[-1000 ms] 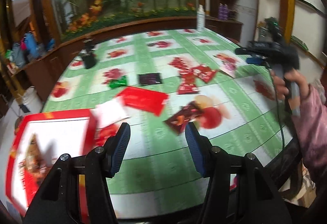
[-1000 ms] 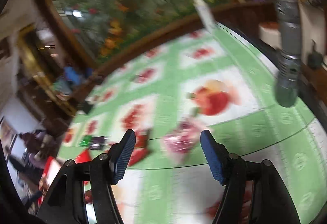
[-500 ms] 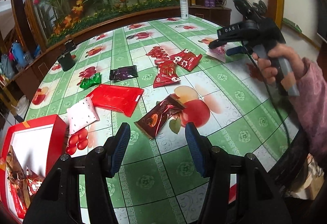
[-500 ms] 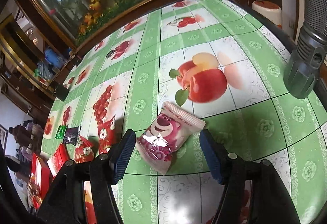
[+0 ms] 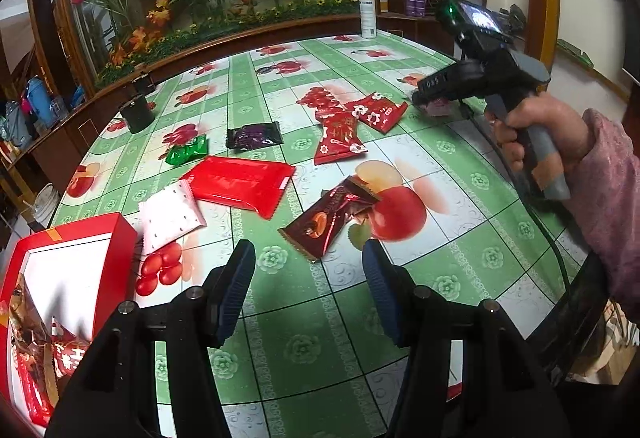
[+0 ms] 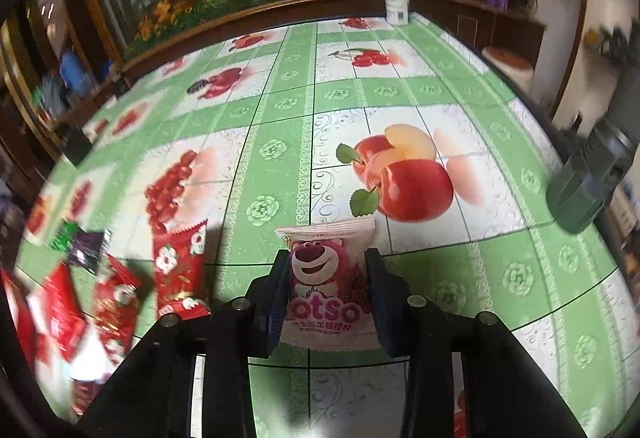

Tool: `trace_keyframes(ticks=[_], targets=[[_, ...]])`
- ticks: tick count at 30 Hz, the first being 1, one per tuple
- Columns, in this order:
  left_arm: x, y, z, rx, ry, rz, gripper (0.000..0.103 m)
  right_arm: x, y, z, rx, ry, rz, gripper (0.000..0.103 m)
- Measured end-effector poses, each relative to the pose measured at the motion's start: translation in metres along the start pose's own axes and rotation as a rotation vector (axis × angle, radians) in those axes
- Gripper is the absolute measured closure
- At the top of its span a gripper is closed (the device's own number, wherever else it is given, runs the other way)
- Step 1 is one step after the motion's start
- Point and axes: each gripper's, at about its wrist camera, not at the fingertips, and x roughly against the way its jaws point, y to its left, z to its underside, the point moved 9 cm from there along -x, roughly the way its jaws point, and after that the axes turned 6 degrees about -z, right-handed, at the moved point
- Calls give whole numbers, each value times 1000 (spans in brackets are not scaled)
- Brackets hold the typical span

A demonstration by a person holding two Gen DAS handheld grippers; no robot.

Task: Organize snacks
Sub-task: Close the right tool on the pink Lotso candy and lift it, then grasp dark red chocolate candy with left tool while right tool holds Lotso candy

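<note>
Tablecloth (image 5: pixel 304 322) is bare green-and-white between the left gripper (image 5: pixel 306 290) and the near table edge, so there is open room on that side. Red box (image 5: pixel 120 238) sits at the left rim, cut off by the frame, with a few wrappers inside. Loose snacks all lie past the box toward the table centre: white packet (image 5: pixel 170 216) just beside it, big red packet (image 5: pixel 240 184) next, brown candy wrapper (image 5: pixel 330 218) nearest the left gripper.

Left gripper is angled down, jaws apart, nothing between them.

Right gripper (image 6: pixel 328 290) has just been closing and is clamped on the pink bear snack packet (image 6: pixel 328 278), far from the box near the right table rim. Hand (image 5: pixel 532 134) wraps its handle, pink sleeve (image 5: pixel 612 198) behind.

Left part of the right wrist view is motion-blurred; packets there are hard to tell apart.
</note>
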Motion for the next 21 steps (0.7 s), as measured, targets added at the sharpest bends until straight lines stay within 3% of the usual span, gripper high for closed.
trace_keyframes(ticks=[13, 17, 21], targets=[[-18, -19, -23, -113, -39, 36, 47, 5, -28, -3, -36, -18, 42, 65], [-40, -21, -27, -126, -8, 42, 43, 6, -29, -3, -52, -14, 22, 65], [-57, -29, -22, -132, 85, 103, 42, 6, -27, -3, -55, -13, 19, 65]])
